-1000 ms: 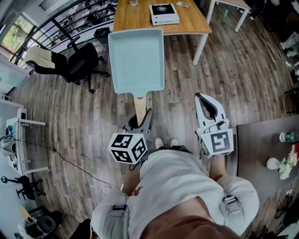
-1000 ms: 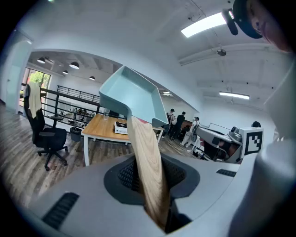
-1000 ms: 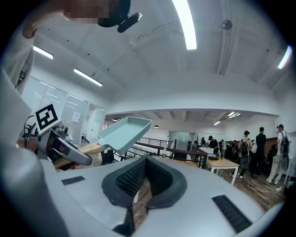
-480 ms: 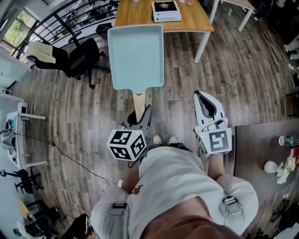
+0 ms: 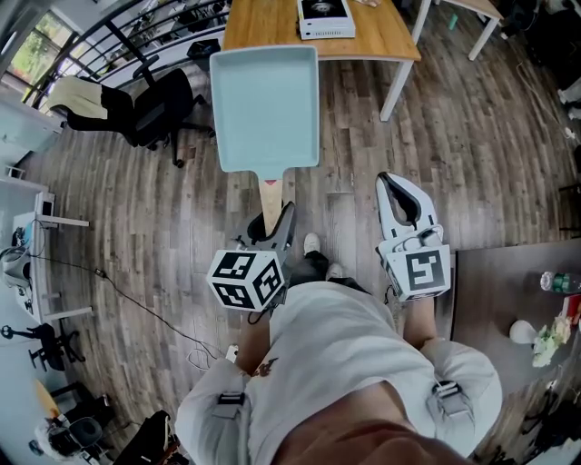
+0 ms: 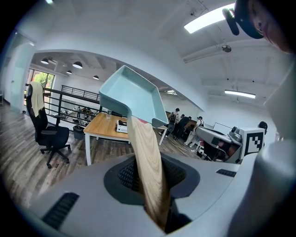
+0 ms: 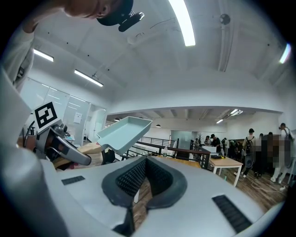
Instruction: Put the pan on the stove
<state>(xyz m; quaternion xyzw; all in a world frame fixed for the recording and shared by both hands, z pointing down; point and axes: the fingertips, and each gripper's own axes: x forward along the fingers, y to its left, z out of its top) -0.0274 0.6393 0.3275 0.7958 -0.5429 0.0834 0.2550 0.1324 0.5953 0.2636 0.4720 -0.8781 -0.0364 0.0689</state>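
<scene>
With the left gripper (image 5: 275, 218) pinching the teal pan (image 5: 265, 109) by its wooden handle (image 5: 270, 193) and the right gripper (image 5: 388, 187) pressed together empty, hold the pan level toward the portable stove (image 5: 325, 18) on the far table (image 5: 259, 32).

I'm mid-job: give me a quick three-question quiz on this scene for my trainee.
1. Which gripper holds the pan by its wooden handle?
2. True or false: the pan rests on the wooden table.
3. The white stove stands on: A the floor, B the wooden table, C the office chair.
Key: 1 the left gripper; 2 false, it is held in the air; 3 B.
</scene>
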